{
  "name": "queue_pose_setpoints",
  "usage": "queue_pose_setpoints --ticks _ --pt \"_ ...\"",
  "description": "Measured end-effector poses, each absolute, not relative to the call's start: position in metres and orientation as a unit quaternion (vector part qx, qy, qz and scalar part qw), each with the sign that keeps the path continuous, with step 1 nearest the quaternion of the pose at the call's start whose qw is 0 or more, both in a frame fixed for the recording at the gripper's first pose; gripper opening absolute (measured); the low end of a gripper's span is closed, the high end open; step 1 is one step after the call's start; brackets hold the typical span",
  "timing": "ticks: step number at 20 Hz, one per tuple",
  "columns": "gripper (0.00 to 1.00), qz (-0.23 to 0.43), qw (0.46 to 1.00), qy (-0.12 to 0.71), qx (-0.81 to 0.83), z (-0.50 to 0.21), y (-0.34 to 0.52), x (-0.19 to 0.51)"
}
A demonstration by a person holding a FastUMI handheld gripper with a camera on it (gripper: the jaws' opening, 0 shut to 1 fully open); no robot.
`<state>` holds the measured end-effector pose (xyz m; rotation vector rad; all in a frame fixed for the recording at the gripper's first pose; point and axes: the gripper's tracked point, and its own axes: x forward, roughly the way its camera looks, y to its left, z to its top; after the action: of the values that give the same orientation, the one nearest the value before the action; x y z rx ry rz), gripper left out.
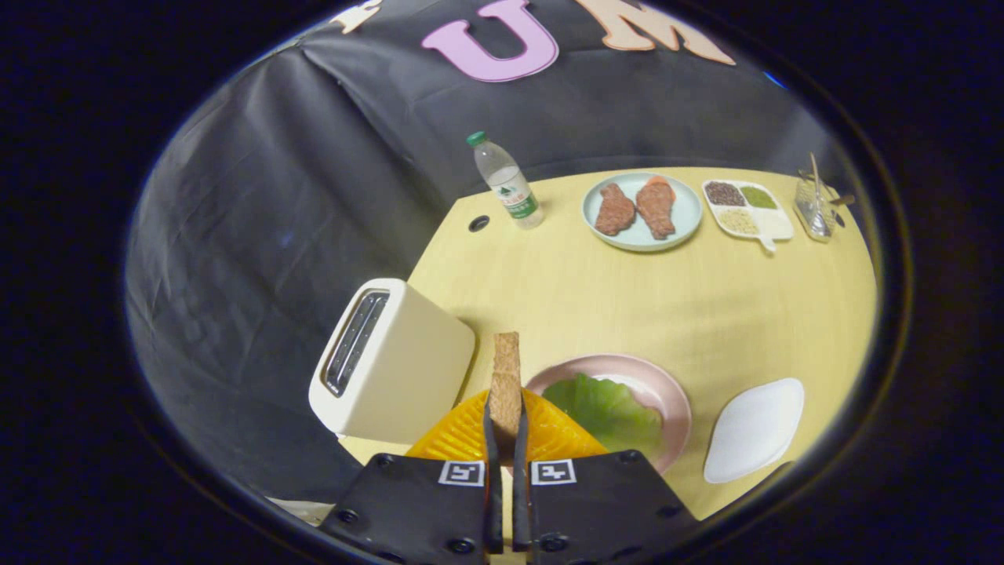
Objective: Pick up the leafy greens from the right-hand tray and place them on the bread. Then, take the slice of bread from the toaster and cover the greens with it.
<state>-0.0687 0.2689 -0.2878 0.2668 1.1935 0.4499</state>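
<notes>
My gripper [506, 428] is shut on a slice of brown bread [506, 377], which stands on edge between the fingers and sticks out ahead of them. The cream toaster [392, 361] stands to the left of the slice, its slots showing dark. To the right of the fingers lies a pink plate [667, 392] with the leafy greens [608, 408] spread over it; whatever lies under the greens is hidden. A white tray [754, 430] lies further right with nothing on it.
An orange ribbed dish [471, 435] sits just under the fingers. At the table's far side stand a water bottle [508, 182], a pale blue plate [682, 212] with two pieces of meat, a divided tray [776, 224] of grains and a glass container [816, 208].
</notes>
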Motion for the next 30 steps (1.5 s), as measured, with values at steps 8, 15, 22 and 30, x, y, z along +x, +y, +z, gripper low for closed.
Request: queue_pose_setpoints --ticks 8,15,22,30 --pt "0.08 0.184 0.774 0.584 0.163 -0.323 0.230 -0.084" --pt "0.14 0.162 0.770 0.597 0.157 -0.343 0.199 -0.095" --pt "0.62 0.172 0.770 0.600 0.133 -0.350 0.186 -0.102" --pt "0.98 0.183 0.808 0.546 0.125 -0.314 0.144 -0.091"
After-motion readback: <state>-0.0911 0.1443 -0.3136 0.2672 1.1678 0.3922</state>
